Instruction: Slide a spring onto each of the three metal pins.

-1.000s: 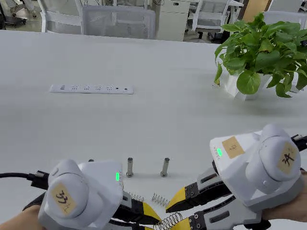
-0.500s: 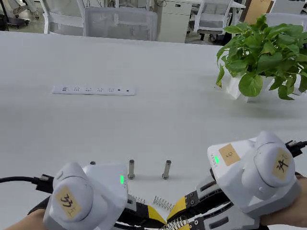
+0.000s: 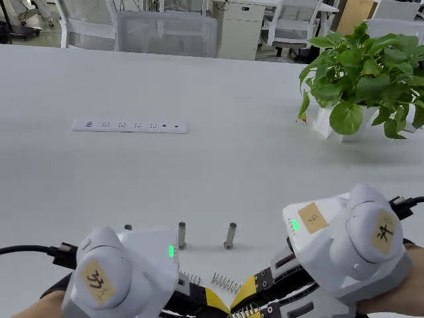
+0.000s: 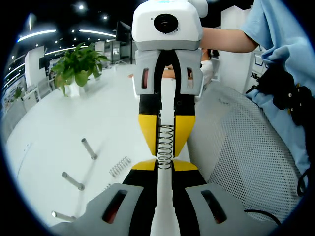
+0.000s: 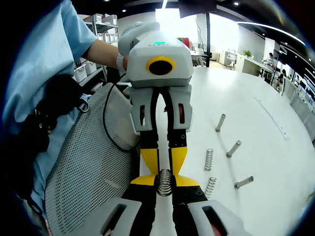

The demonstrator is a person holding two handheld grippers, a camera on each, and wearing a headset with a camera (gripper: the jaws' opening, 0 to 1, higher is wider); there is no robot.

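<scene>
Three metal pins stand upright in a row on the white table (image 3: 218, 165): one pin (image 3: 128, 228) on the left, a second pin (image 3: 181, 235) in the middle, a third pin (image 3: 229, 235) on the right. They also appear as pins (image 4: 73, 181) and pins (image 5: 233, 148) in the gripper views. My left gripper (image 4: 165, 165) and right gripper (image 5: 165, 181) meet tip to tip near the table's front edge. Both are shut on one held spring (image 4: 166, 142), also seen as the held spring (image 5: 165, 182) and held spring (image 3: 242, 309). Two loose springs (image 3: 225, 283) (image 3: 191, 277) lie on the table before the pins.
A white power strip (image 3: 128, 124) lies at mid-table on the left. A potted green plant (image 3: 361, 73) stands at the right. Chairs and a cabinet are beyond the far edge. A mesh chair seat (image 5: 83, 172) and the person's blue sleeve (image 4: 290, 54) are close by.
The two grippers have drawn a little closer together over the held spring, near the bottom edge of the head view. Pins and loose springs have stayed put.
</scene>
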